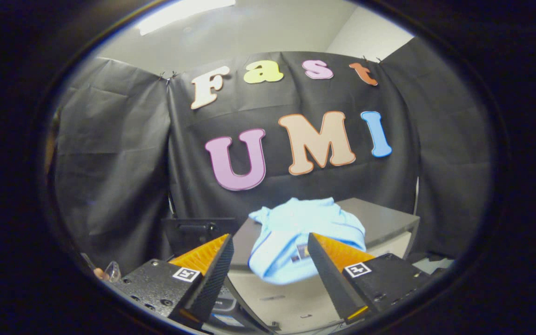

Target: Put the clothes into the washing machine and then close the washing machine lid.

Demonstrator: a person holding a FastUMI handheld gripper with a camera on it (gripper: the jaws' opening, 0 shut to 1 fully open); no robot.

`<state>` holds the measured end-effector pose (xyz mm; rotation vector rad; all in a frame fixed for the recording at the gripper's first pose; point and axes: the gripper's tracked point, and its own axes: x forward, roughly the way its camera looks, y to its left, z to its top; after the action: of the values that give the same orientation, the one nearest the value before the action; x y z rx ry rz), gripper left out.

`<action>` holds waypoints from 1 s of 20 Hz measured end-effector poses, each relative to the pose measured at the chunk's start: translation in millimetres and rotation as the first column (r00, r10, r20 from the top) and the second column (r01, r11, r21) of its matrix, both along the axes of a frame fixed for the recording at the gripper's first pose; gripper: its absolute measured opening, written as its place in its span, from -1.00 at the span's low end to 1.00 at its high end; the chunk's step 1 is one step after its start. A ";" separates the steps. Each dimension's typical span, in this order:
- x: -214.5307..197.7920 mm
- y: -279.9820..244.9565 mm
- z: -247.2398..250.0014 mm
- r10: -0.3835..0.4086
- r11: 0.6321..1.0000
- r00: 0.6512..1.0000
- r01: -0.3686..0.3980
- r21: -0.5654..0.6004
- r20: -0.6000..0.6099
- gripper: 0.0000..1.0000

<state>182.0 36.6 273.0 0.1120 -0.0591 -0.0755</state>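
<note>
No words or numbers can be read. The gripper (270, 238), fingers spread apart, bears a square black-and-white marker on each: left marker (186, 274), right marker (357, 269). A small label (301, 252) on the shirt (305, 218) just beyond is too blurred to read.

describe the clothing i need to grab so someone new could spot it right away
Start at the grey table against the black cloth wall. Draped over its near edge, just beyond the open gripper, lies a light blue garment. It is the sole soft, pale, crumpled thing among hard dark shapes.
</note>
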 end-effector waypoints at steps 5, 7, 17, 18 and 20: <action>64.2 -36.4 -11.5 -0.146 0.981 0.978 0.124 -0.147 -0.150 0.95; 83.6 -50.2 -29.4 -0.199 0.970 0.956 0.161 -0.180 -0.217 0.95; 111.3 -78.3 -79.0 -0.253 0.967 0.910 0.242 -0.074 -0.330 0.95; 113.4 -78.0 -80.4 -0.256 0.967 0.910 0.241 -0.085 -0.326 0.96; 115.4 -76.8 -80.9 -0.271 0.962 0.914 0.249 -0.112 -0.301 0.95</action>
<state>297.4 -40.2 192.1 0.0180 0.2432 -0.3574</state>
